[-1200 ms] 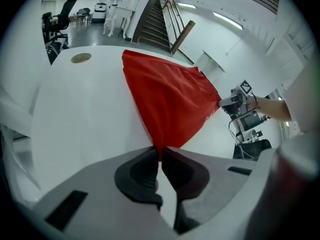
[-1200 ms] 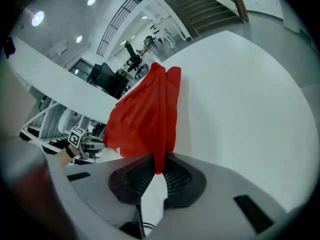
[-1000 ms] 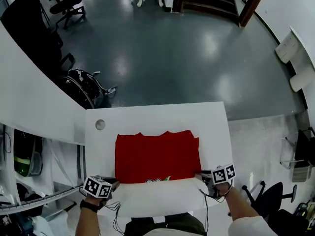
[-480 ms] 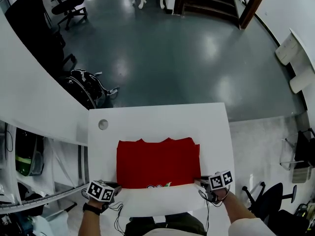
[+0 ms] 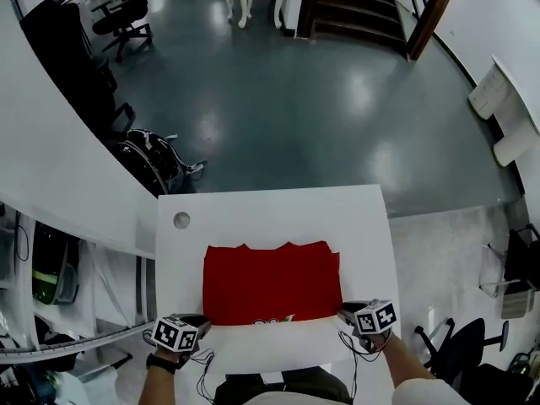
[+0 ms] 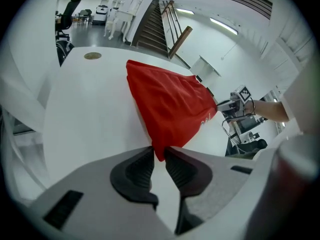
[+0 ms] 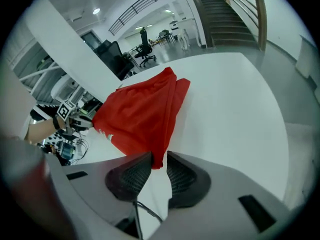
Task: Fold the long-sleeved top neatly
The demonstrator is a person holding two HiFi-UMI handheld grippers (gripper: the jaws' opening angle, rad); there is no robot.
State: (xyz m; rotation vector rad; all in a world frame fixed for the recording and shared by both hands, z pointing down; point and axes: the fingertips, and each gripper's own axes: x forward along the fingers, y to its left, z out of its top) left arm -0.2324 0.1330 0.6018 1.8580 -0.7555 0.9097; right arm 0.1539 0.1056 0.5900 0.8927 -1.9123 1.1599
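A red long-sleeved top (image 5: 270,281) lies folded into a flat rectangle on the white table (image 5: 270,213), with a small print at its near edge. My left gripper (image 5: 201,320) is at its near left corner and my right gripper (image 5: 344,315) at its near right corner. In the left gripper view the top (image 6: 167,101) runs down to a corner tip between the jaws of the left gripper (image 6: 159,151), which have just been opening and show gaps beside the cloth. In the right gripper view the top's (image 7: 140,116) corner lies loose between the right gripper's (image 7: 159,156) jaws, which have also just been opening.
A small round disc (image 5: 181,220) sits at the table's far left corner. Bags (image 5: 156,154) lie on the dark floor beyond the table's left side, beside a long white counter (image 5: 59,192). An office chair (image 5: 472,340) stands at the lower right. Stairs (image 5: 354,7) rise at the back.
The head view has shifted, so the table sits slightly lower and smaller in the picture. Both grippers have stayed at the top's near corners, and the top has kept its shape.
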